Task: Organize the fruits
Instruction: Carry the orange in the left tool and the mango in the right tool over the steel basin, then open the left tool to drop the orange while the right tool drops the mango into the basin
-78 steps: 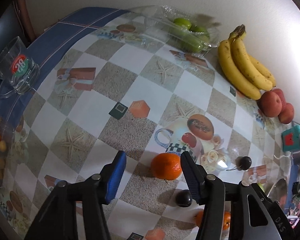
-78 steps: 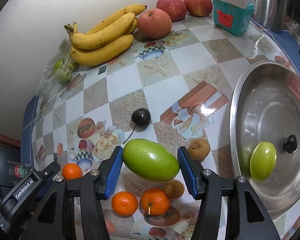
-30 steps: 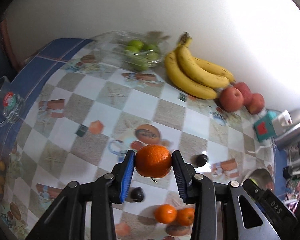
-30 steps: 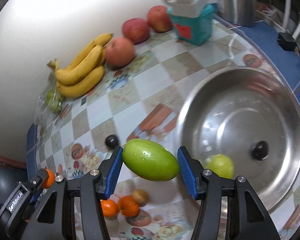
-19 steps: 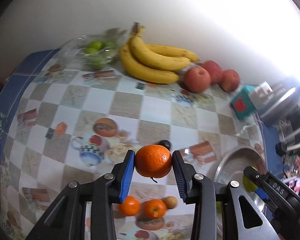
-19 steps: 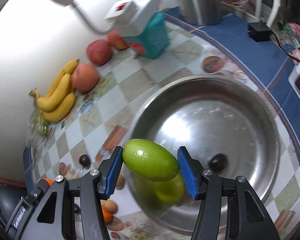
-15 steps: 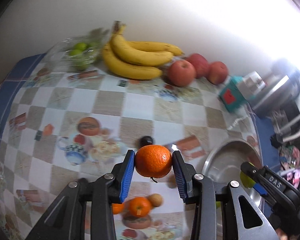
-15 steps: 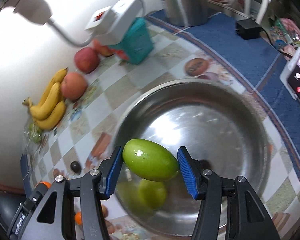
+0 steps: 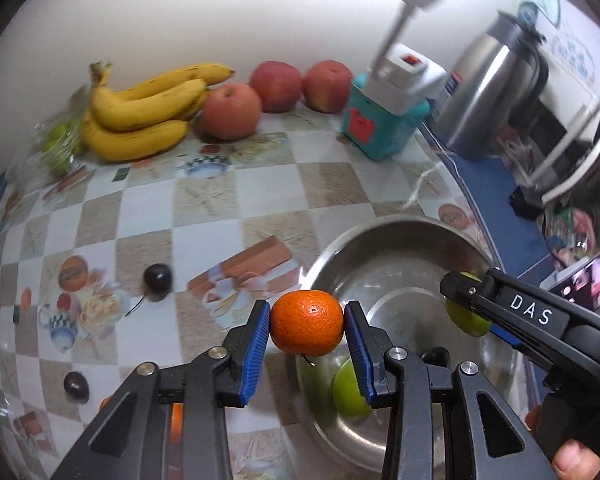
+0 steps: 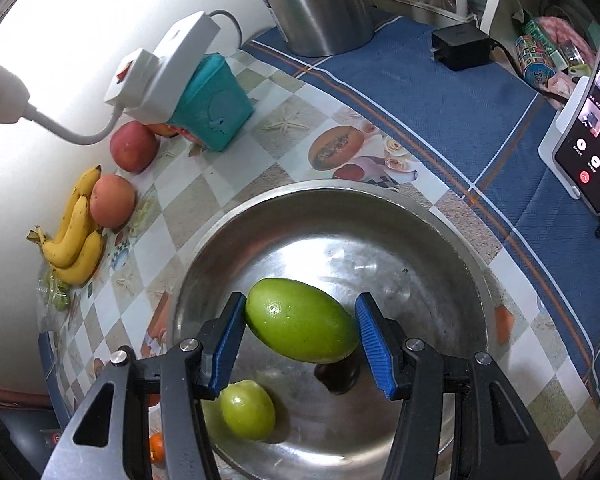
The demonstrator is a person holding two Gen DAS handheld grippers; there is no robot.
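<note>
My left gripper (image 9: 306,330) is shut on an orange tangerine (image 9: 306,328) and holds it above the near-left rim of the steel bowl (image 9: 396,232). My right gripper (image 10: 302,326) holds a large green oval fruit (image 10: 302,320) over the middle of the bowl (image 10: 380,208); a narrow gap shows at its right pad, so the jaws look slightly loosened. A smaller green fruit (image 10: 248,410) and a dark plum (image 10: 338,376) lie in the bowl. The right gripper also shows in the left wrist view (image 9: 466,312), over the bowl.
Bananas (image 9: 140,120), red apples (image 9: 276,84), a teal box with a plug (image 9: 384,120) and a steel kettle (image 9: 492,88) stand along the wall. Dark plums (image 9: 158,276) and tangerines (image 9: 176,420) lie on the checked cloth left of the bowl. A phone (image 10: 588,160) stands at right.
Both grippers moved right from the loose fruit to above the bowl, carrying their fruit. The right gripper dropped lower into the bowl, and a gap has opened at its right pad.
</note>
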